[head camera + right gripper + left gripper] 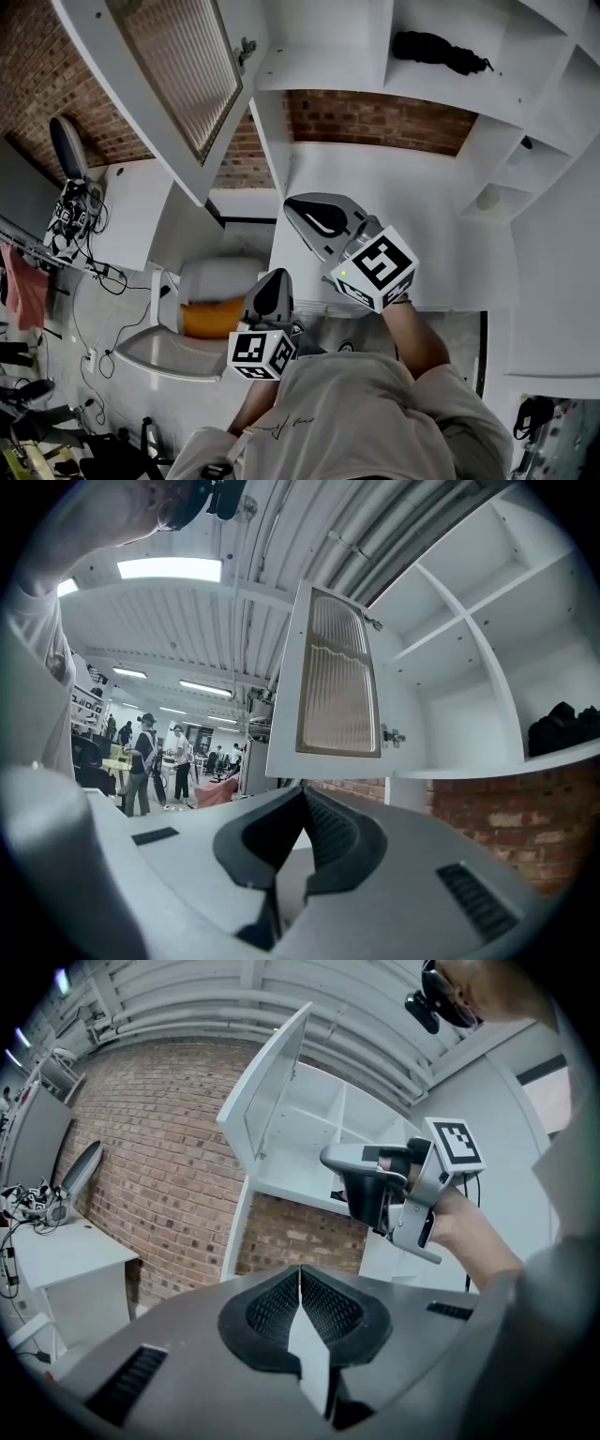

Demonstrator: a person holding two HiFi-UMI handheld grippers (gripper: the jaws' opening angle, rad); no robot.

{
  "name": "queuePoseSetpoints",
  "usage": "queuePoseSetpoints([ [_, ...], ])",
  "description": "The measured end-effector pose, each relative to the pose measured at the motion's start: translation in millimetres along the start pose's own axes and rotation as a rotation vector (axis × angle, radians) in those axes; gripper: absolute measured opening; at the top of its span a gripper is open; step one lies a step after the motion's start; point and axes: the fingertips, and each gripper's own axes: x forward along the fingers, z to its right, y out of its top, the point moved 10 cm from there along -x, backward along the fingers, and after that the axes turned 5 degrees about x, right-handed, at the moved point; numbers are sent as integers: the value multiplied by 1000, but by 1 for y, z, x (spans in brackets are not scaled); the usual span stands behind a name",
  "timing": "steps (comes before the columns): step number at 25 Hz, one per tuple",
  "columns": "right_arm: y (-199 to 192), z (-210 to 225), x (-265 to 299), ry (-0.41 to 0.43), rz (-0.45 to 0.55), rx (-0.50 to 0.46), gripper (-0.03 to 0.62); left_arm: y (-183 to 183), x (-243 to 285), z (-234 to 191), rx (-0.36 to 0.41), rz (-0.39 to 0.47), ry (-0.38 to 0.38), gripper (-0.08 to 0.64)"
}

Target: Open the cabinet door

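**Door stands wide, both tongs shut and empty**

My right gripper (302, 803) has its jaws pressed together with nothing between them; my left gripper (300, 1279) is the same, pads meeting on bare air; neither touches the cabinet.

The cabinet door (337, 677) is already swung well out from the open shelves (412, 75); in the right gripper view it hangs ahead of and above my closed jaws, its ribbed glass panel facing me, its long axis upright; the hinges (394, 735) sit along its right edge against the carcass, so the free edge lies to the left, away from the shelves.

In the head view the door is up and to the left of both tongs, apart from each; the right gripper is the nearer one, the left gripper lower and farther back.

I judge the opening done; any further swing would mean pushing that free edge leftward with the right tongs.
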Motion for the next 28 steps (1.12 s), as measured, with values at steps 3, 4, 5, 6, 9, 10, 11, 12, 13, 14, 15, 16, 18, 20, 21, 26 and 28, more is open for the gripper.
queuePoseSetpoints([
  [3,-3,2,-5,-3,-11,6,25,0,1,2,1,2,-2,17],
  [4,-5,3,-7,-3,-14,7,25,0,1,3,2,2,-4,17],
  [5,-5,3,-9,-4,-18,8,25,0,1,4,2,2,-5,17],
  [6,-6,4,-11,-7,-22,9,25,0,1,5,3,1,-7,17],
  [9,-9,5,-17,-18,-34,14,25,1,2,8,5,1,-12,17],
  [10,-10,6,-19,-21,-41,15,25,1,2,8,5,1,-14,17],
  [11,-12,7,-21,-24,-47,15,25,1,2,9,5,0,-15,17],
  [12,-13,7,-22,-27,-52,17,25,1,2,8,5,0,-15,17],
  [13,-14,8,-24,-29,-57,19,25,1,2,8,6,-1,-13,17],
  [14,-15,8,-26,-31,-60,21,25,2,1,8,9,-2,-12,17],
  [15,-17,9,-28,-34,-63,22,25,2,1,9,11,-1,-12,17],
  [16,-18,9,-31,-37,-67,23,25,2,2,10,14,0,-13,17],
  [18,-20,9,-37,-45,-72,28,25,2,1,12,14,1,-15,17],
  [20,-21,10,-41,-53,-75,34,25,2,1,14,15,0,-15,17],
  [21,-22,10,-43,-57,-77,38,25,2,1,15,18,-1,-15,17],
  [26,-30,11,-59,-82,-102,45,25,2,-1,19,27,-5,-16,17],
  [28,-34,12,-66,-93,-113,52,25,3,-3,20,29,-5,-14,17],
])
